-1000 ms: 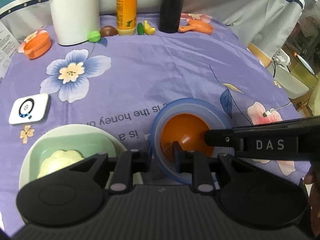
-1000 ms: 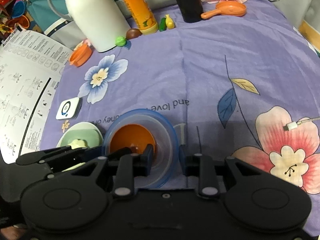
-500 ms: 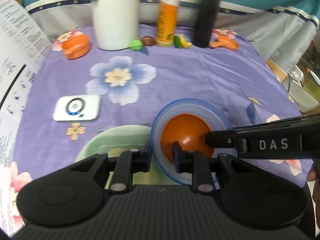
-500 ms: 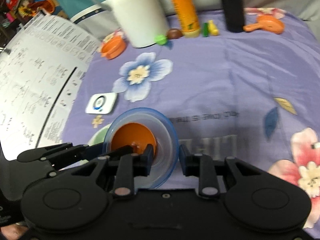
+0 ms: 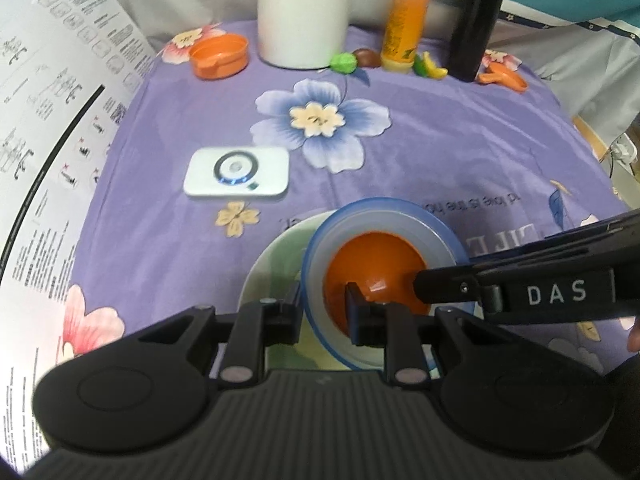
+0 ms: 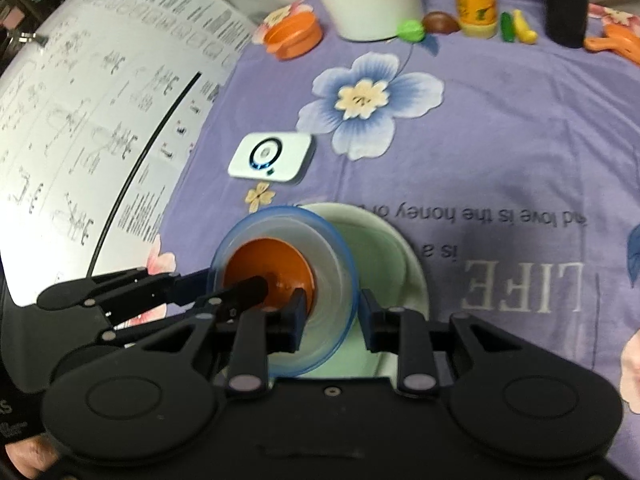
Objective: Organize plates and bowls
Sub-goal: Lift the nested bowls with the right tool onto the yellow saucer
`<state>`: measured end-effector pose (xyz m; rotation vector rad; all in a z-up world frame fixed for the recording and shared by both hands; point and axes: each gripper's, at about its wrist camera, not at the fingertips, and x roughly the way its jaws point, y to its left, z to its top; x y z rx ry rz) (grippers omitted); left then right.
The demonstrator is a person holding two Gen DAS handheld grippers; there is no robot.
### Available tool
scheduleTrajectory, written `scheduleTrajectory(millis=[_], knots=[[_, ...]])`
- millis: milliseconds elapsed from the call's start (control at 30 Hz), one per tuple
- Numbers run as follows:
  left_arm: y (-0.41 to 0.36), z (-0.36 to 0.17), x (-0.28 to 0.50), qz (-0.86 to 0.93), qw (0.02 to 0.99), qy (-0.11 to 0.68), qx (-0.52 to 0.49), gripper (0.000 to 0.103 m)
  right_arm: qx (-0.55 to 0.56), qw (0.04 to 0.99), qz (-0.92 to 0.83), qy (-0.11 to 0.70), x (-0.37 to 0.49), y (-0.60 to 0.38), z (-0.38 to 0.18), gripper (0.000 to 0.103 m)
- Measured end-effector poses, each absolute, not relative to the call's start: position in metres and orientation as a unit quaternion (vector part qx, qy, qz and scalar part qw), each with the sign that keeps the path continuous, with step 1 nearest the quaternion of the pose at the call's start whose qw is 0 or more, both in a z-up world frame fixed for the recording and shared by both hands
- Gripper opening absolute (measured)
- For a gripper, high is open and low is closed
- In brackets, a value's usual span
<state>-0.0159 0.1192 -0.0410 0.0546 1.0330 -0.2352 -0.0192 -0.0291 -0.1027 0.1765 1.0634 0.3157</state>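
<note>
Both hand-held grippers clamp the same stack of bowls: a clear blue-rimmed bowl (image 5: 384,236) with an orange bowl (image 5: 372,264) nested inside it. The left hand-held gripper (image 5: 324,308) pinches the near-left part of the rim, one finger outside the wall and one inside against the orange bowl. The right hand-held gripper (image 6: 332,308) grips the opposite side of the rim the same way, one finger inside and one outside. The stack is round with no long axis; its mouth faces up and is tipped slightly, seen in the right wrist view leaning toward the left gripper. It is held above a pale green plate (image 6: 384,248) that lies flat on the table (image 5: 460,140), covered by a purple flowered cloth; the stack overlaps the plate's edge, and whether it touches the plate cannot be told. Beyond the plate lies a small white device (image 5: 237,179) with a blue ring. Farther behind the plate, along the far edge, stand a white jug (image 5: 304,12), an orange bottle (image 5: 404,28) and a black flask (image 5: 476,20), with a small orange cup (image 5: 219,56) to the left of the jug. A large printed sheet (image 6: 80,120) curves up to the left of the plate.
</note>
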Motion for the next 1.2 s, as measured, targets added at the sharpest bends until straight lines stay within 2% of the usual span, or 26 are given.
scheduleTrajectory(millis=[367, 1000, 1067, 1100, 1133, 1167, 1200], knots=[[0.126, -0.057, -0.011, -0.115, 0.852, 0.51, 0.021, 0.021, 0.074, 0.83, 0.152, 0.532, -0.011, -0.017, -0.118, 0.028], [0.122, -0.063, -0.011, -0.125, 0.851, 0.51, 0.029, 0.033, 0.083, 0.827, 0.157, 0.534, -0.008, -0.02, -0.119, 0.029], [0.122, -0.061, -0.013, -0.126, 0.854, 0.504, 0.03, 0.041, 0.081, 0.83, 0.158, 0.529, -0.01, -0.02, -0.118, 0.029], [0.122, -0.059, -0.015, -0.126, 0.857, 0.499, 0.031, 0.054, 0.081, 0.831, 0.159, 0.526, -0.011, -0.02, -0.116, 0.032], [0.121, -0.056, -0.018, -0.125, 0.862, 0.49, 0.033, 0.072, 0.082, 0.834, 0.161, 0.522, -0.013, -0.021, -0.113, 0.041], [0.121, -0.052, -0.021, -0.121, 0.869, 0.478, 0.039, 0.081, 0.081, 0.836, 0.163, 0.517, -0.016, -0.022, -0.11, 0.048], [0.12, -0.048, -0.026, -0.112, 0.878, 0.463, 0.051, 0.093, 0.078, 0.842, 0.165, 0.508, -0.019, -0.023, -0.106, 0.066]])
